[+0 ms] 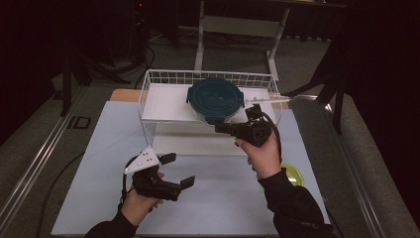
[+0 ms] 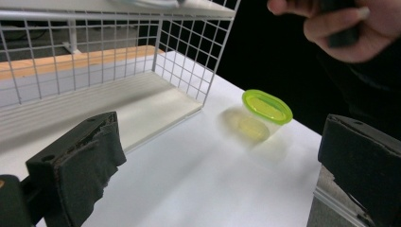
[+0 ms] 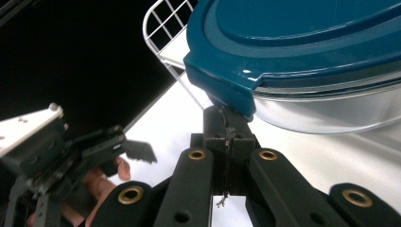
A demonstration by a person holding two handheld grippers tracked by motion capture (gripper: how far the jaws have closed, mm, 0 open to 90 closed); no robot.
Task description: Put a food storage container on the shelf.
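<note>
Tongs on the right are pressed together right at the teal lid's tab — that lidded container sits on the wire rack. Left tongs gape wide, below the rack.

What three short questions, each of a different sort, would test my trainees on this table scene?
1. True or false: the left tool holds the green-lidded tub.
2. Multiple choice: the teal-lidded container sits A) on the floor, B) on the shelf of the wire rack, C) in the person's palm.
3. Fill in: the right tool's jaws are ____.
Key:
1. False. Its jaws are open and empty, and the tub stands apart on the table.
2. B.
3. Shut, with the tips at the lid's latch tab.
</note>
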